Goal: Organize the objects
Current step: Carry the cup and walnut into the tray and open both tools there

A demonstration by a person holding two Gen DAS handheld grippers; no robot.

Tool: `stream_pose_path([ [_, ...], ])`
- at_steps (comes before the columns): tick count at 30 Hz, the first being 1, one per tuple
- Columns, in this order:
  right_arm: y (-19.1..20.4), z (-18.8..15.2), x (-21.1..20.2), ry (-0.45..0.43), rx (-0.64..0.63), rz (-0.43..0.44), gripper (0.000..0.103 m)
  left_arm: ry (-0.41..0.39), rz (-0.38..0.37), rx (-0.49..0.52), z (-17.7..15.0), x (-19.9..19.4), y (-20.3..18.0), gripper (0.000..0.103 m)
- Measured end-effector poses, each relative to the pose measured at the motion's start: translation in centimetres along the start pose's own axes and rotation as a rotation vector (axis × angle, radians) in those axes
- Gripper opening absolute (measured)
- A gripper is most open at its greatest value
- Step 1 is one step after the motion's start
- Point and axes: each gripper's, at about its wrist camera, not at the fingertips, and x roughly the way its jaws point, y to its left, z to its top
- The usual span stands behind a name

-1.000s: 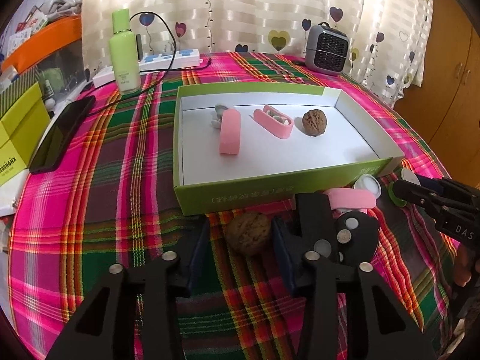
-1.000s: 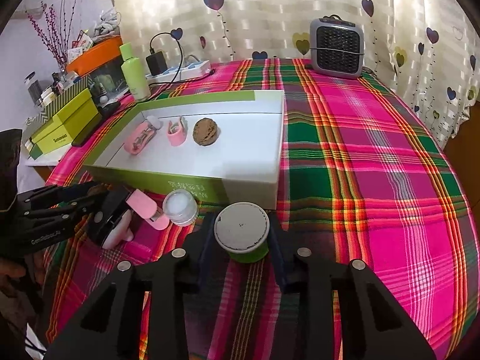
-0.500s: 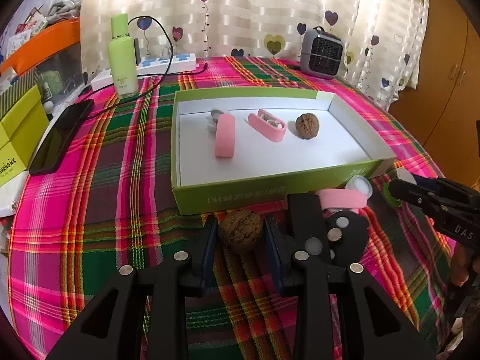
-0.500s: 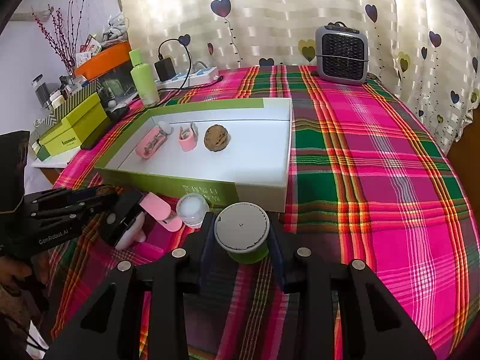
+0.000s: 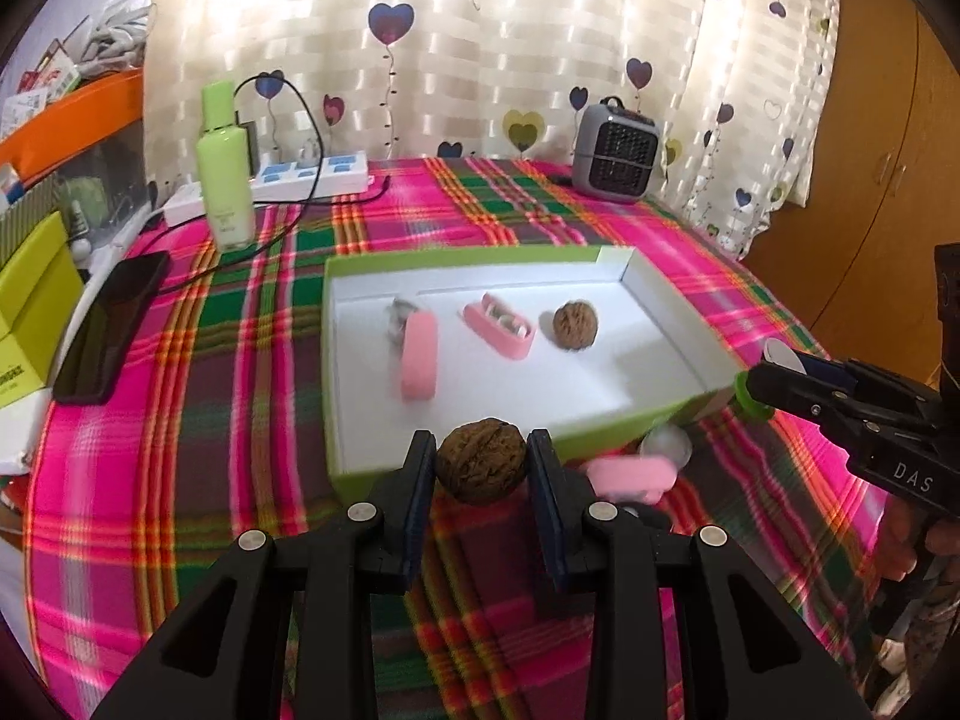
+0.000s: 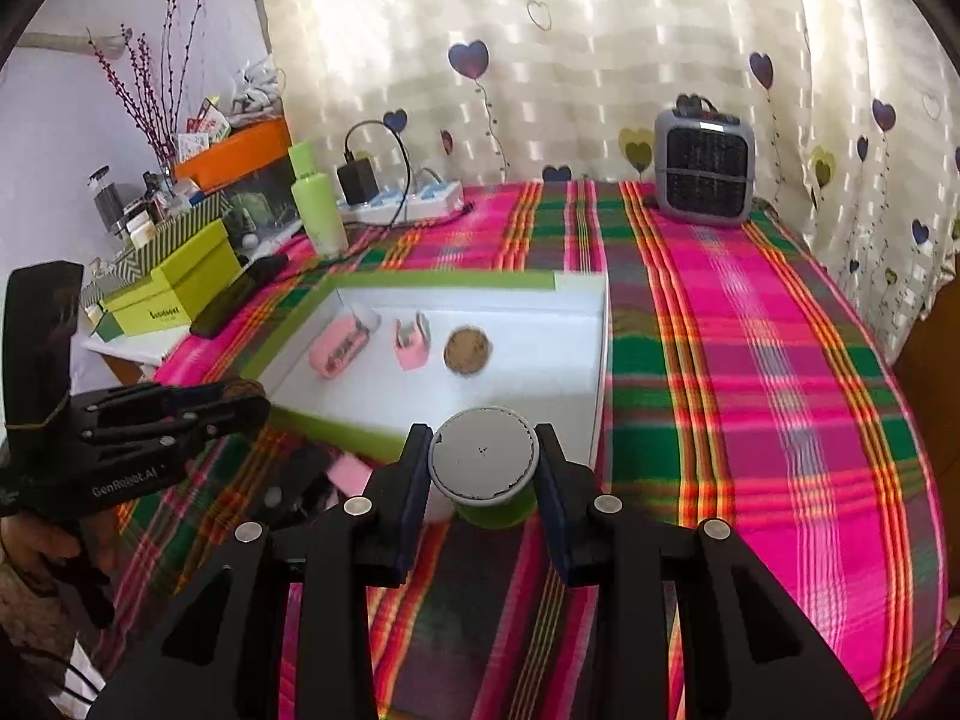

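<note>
left gripper (image 5: 480, 468) fingers clamped, right gripper (image 6: 483, 462) fingers clamped

A brown, wrinkled walnut (image 5: 480, 467) sits clamped between the left claw's (image 5: 480, 468) pads; a green, grey-lidded tub (image 6: 485, 473), perhaps a jar, between the right claw's (image 6: 483, 471).

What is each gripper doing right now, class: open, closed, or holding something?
Left gripper: closed on a walnut.
Right gripper: closed on a small green jar with a white lid.
</note>
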Motion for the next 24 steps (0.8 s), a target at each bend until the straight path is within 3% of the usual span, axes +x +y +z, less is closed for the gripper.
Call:
stream_pose_path([
  [10, -1.3, 3.7, 2.7, -0.012, 0.017, 0.025, 0.034, 0.016, -0.034, -0.009, 2.6, 3.1, -0.4, 0.029],
  [24, -3.5, 6.1, 9.8, 0.064, 0.071, 0.058, 0.034, 0.058, -0.076, -0.018, 4.9, 7.9, -1.4, 0.029],
])
